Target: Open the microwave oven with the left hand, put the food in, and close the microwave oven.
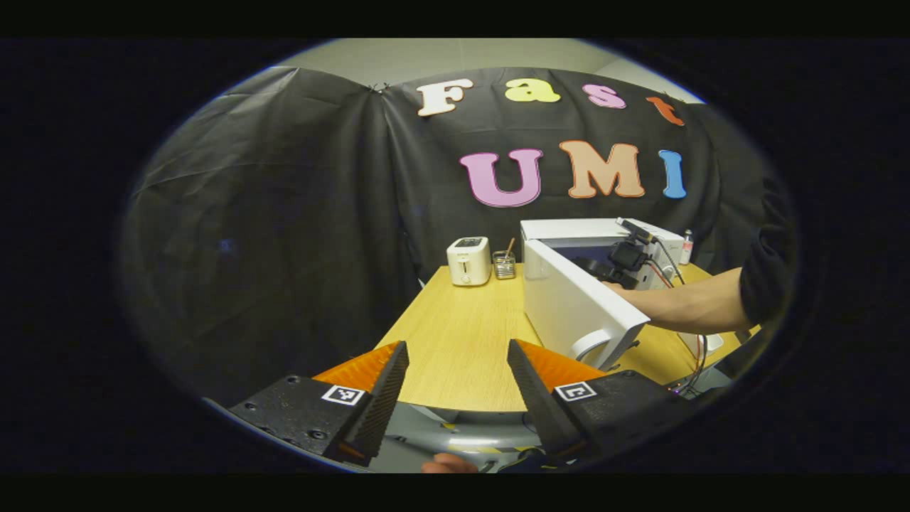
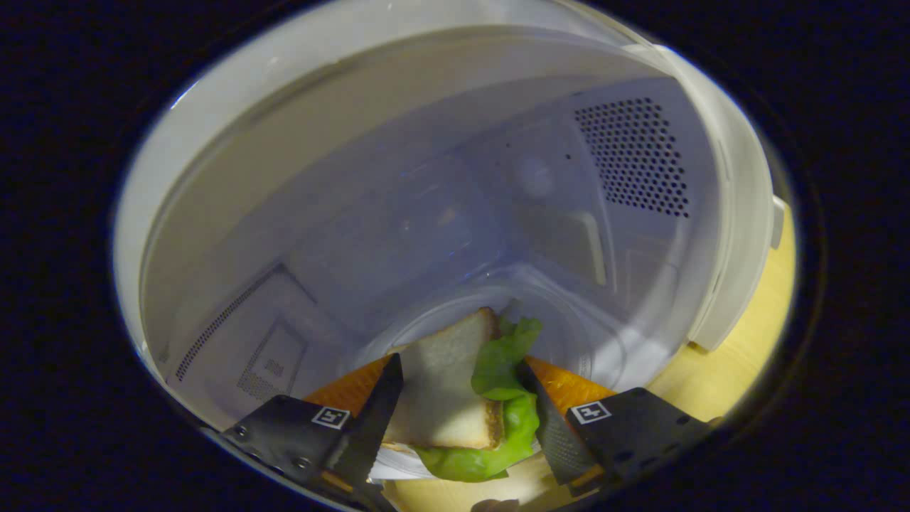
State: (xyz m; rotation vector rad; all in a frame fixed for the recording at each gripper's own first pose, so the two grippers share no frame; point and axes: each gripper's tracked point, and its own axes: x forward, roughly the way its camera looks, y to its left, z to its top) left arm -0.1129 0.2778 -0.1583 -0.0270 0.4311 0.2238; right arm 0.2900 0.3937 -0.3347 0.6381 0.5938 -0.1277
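One microwave oven [image 1: 576, 299] stood with its door swung open on the pale wooden tabletop [image 1: 462, 334], alongside one white toaster [image 1: 468, 261], one small glass jar [image 1: 504, 264] holding sticks and one small bottle [image 1: 686, 247] by the black cloth wall; no lettering on any of them could be read. The left claw [image 1: 458, 377] hung released and empty over the tabletop's near edge. The right claw [image 2: 462, 405] was clenched on the one sandwich [image 2: 455, 398], bread and green lettuce, at the mouth of the oven's cavity above the glass turntable [image 2: 569, 334], with a bare forearm [image 1: 682, 306] reaching in behind the door.
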